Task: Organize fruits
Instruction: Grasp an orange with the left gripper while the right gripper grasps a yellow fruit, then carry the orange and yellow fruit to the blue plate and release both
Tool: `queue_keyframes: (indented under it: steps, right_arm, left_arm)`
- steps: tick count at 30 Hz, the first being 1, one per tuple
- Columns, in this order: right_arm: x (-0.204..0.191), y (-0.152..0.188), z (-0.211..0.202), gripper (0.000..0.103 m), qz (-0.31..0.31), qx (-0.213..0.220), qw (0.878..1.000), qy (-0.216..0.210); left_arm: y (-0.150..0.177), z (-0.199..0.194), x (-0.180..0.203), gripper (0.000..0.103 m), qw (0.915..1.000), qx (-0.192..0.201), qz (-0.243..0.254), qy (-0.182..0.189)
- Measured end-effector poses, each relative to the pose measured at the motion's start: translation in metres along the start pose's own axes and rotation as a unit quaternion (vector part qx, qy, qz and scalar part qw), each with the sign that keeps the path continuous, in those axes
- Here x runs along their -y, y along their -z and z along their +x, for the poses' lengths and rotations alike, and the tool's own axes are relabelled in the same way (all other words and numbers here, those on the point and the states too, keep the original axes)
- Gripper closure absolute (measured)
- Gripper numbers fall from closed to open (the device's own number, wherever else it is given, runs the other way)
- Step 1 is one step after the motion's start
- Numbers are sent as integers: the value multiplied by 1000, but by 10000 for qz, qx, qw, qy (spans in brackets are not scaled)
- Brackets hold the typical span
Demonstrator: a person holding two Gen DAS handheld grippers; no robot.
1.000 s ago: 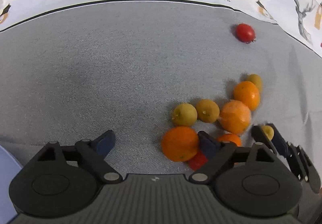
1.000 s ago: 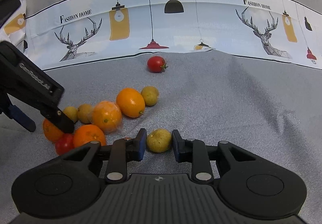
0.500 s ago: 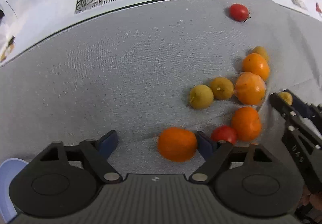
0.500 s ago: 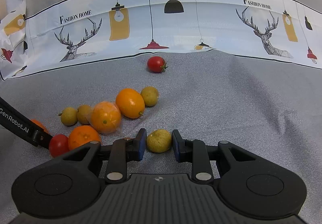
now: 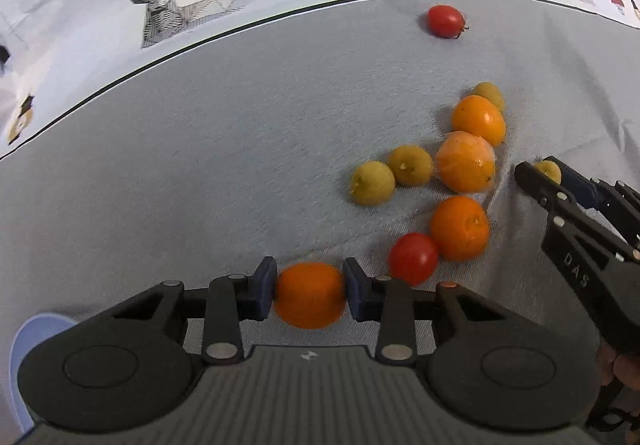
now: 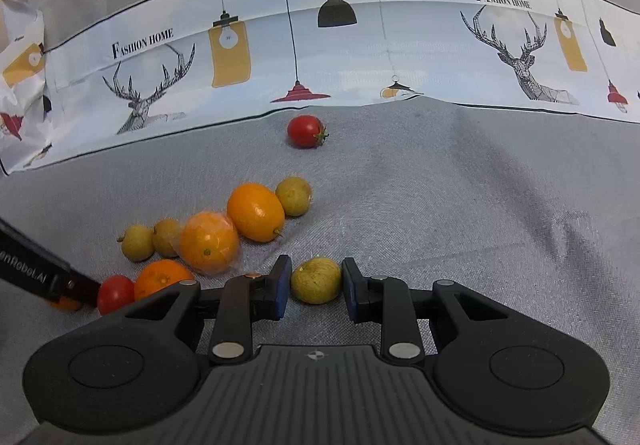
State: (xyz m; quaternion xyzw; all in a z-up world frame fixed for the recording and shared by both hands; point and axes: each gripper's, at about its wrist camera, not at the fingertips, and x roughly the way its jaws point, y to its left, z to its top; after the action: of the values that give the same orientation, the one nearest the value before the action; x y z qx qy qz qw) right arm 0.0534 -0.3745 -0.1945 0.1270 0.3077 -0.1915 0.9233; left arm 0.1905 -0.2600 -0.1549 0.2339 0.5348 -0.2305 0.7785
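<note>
My left gripper (image 5: pixel 310 291) is shut on an orange (image 5: pixel 309 299) at the near edge of the fruit pile. My right gripper (image 6: pixel 314 283) is shut on a small yellow-green fruit (image 6: pixel 316 280), which shows between its fingers in the left wrist view (image 5: pixel 547 171). On the grey cloth lie several oranges (image 5: pixel 460 227), one in a plastic wrap (image 5: pixel 465 162), several yellow-green fruits (image 5: pixel 372 182), a red tomato (image 5: pixel 413 258) by the pile and another red tomato (image 5: pixel 445 20) further back.
A printed cloth strip with deer and lamps (image 6: pixel 320 57) runs along the back of the grey cloth (image 5: pixel 200 165). A pale blue plate edge (image 5: pixel 28 329) shows at the lower left of the left wrist view.
My left gripper has closed on the orange and drawn it away from the pile to the left. My right gripper stays shut on the yellow-green fruit.
</note>
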Motion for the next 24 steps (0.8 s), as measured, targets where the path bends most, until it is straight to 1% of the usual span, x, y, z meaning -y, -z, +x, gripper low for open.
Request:
queue_keyframes:
  steps: [5,8,13,15,20,24]
  right_arm:
    - [0,0,0,74,58,-29,10000,-26]
    - [1,0,0,74,96,-58,9999,-31]
    - [4,-2,-4,74,208,-56,9998,-53]
    - [5,-2,-10,74,289,-50,9996,-45]
    - [-1,-2,-44,74,423,-88,9991,-5]
    - [-22,-6,-87,74,396,61,9991,-103]
  left_arm:
    - [14,-20,-15,63,9994,52,-318,-104]
    - [23,-35,-22,63,9986,63,-457,-256]
    - [38,-64,-29,63,9971,158,-549,-499]
    - [45,-80,-33,63,9967,217,-575,-530]
    - [70,-123,-41,63,9953,423,-604,-628]
    - [95,-153,-55,63,9936,557,-702,-688]
